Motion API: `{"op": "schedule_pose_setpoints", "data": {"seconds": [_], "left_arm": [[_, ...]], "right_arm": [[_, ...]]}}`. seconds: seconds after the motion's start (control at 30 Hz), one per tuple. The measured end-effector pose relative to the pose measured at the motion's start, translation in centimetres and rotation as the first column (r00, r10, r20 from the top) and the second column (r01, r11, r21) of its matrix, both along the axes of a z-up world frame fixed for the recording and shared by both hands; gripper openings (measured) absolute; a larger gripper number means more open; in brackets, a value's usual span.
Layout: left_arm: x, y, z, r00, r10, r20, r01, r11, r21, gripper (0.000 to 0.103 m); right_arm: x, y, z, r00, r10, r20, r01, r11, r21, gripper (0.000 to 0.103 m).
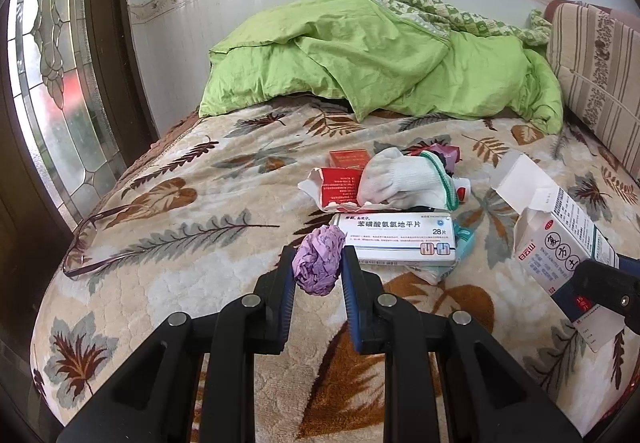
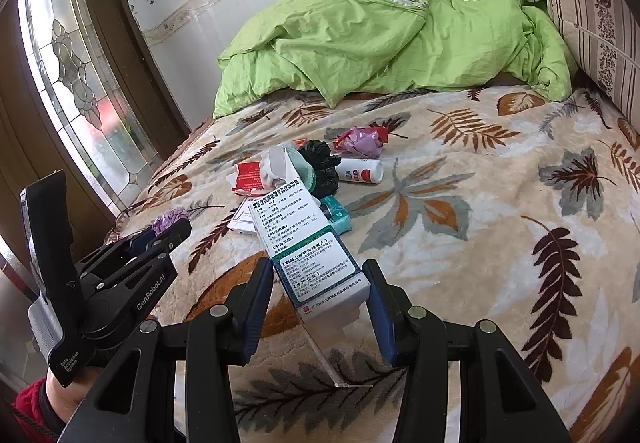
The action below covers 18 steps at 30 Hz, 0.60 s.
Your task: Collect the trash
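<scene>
Bed (image 1: 200,283) clutter: glove (image 1: 404,179) atop wrappers, pill box (image 1: 396,237) beside.

Soft daylight from leaded window (image 1: 52,83) at left, sharp focus, fisheye-bent dark corners

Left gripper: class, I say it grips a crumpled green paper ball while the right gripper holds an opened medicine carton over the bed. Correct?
Not quite. The left gripper grips a crumpled purple paper ball, not green, as the left wrist view shows. The right gripper does hold the opened medicine carton over the bed.
</scene>
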<state>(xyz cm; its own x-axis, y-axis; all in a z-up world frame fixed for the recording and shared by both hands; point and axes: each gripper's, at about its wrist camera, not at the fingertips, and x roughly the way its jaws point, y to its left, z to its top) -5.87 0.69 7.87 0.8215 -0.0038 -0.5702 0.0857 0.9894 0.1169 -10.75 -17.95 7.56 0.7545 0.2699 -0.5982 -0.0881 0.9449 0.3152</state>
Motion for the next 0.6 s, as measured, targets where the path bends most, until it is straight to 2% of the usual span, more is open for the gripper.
{"op": "schedule_pose_setpoints", "data": {"seconds": [0.6], "left_arm": [[0.32,0.66,0.05,1.000,0.023,-0.002,-0.023,1.000,0.001,0.021]], "right_arm": [[-0.03,0.02,-0.03,1.000,0.001,0.002,-0.001,1.000,0.001,0.049]]}}
